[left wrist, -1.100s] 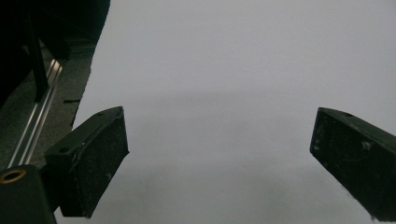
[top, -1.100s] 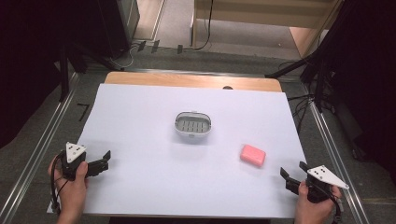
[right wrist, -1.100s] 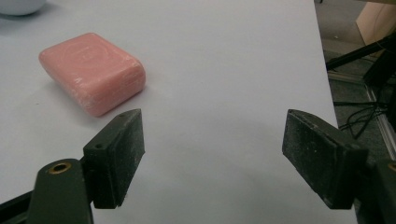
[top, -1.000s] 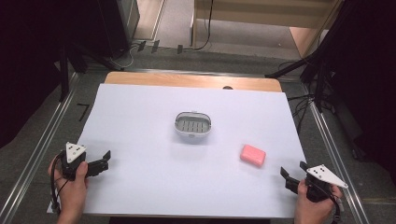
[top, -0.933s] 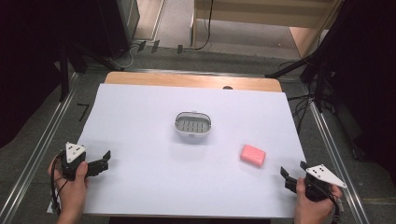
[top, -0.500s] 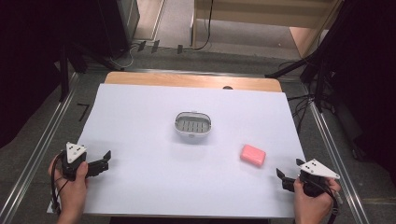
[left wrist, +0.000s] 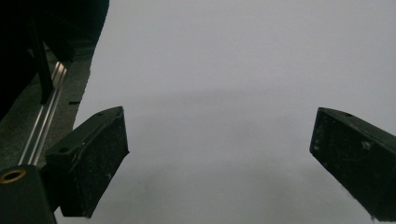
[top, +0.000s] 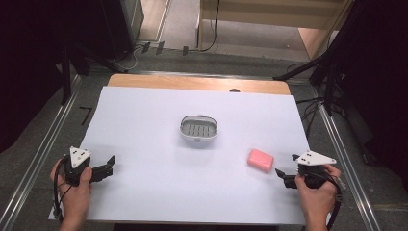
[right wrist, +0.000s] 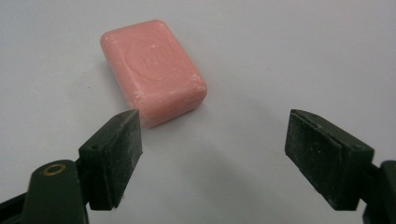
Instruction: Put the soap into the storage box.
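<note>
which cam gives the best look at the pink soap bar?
Right gripper view: the pink soap bar sits close up, with its round stamp and scuffed edges visible, just ahead of the open right gripper. The high view shows it small, right of the soap dish.

I can't read any text, brand, number or sign from here. The one candidate is the pink soap bar (right wrist: 153, 70): in the right gripper view its top face carries a round embossed stamp, with raised marks inside the ring, but the relief is too soft and worn for me to make out a single letter. In the high view the same bar (top: 260, 160) is far too small to show the stamp at all. On the floor left of the counter (top: 144, 115) I see a short black tape mark (top: 86, 114) shaped a bit like a hook or a 7; I can't tell whether it is meant as a figure.
</note>
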A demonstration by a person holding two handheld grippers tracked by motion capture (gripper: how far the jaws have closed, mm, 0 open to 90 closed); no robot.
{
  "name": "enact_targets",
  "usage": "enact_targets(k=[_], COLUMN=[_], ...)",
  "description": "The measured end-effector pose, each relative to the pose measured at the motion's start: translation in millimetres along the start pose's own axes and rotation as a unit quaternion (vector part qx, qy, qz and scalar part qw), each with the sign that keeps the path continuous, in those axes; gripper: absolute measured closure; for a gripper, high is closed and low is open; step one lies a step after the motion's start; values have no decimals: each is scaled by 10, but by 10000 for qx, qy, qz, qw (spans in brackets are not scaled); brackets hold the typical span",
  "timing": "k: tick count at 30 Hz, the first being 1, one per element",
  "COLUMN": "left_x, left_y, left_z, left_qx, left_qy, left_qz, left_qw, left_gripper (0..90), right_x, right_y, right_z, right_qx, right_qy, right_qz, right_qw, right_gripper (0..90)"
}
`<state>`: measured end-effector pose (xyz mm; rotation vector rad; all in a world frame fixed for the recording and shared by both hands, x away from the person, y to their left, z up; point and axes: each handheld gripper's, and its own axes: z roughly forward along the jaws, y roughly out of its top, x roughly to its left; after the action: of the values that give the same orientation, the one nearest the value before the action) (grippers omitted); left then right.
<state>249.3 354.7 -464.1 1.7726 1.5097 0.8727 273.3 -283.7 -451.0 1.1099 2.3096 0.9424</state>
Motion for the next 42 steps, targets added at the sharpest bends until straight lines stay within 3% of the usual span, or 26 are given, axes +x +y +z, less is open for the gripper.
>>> enact_targets(k=[2, 8, 13, 26, 34, 38, 42], left_x=[1, 0, -4, -8, -8, -9, -10], left_y=[-1, -1, -1, 0, 0, 0, 0], left_z=[-2, -1, 4, 5, 5, 4, 4], left_qx=[-4, -10, -16, -13, -12, -6, -10], left_qy=[-7, -14, -13, -7, -13, -9, -8], left_qz=[12, 25, 32, 32, 42, 64, 60], left_qw=[10000, 10000, 10000, 10000, 10000, 10000, 10000], left_gripper=[48, 48, 48, 47, 47, 48, 47], right_x=[5, 14, 22, 36, 102, 134, 151], right_y=[87, 197, 316, 569, 672, 713, 740], right_z=[59, 158, 282, 447, 560, 597, 645], right_qx=[168, 502, 944, 1459, 1756, 1781, 1906], right_qy=[168, 423, 674, 841, 973, 998, 1083], right_qz=[-248, -425, -679, -997, -1268, -1292, -1334], right_qw=[9994, 9969, 9909, 9807, 9714, 9704, 9665], right_gripper=[200, 201, 192, 217, 275, 298, 334])
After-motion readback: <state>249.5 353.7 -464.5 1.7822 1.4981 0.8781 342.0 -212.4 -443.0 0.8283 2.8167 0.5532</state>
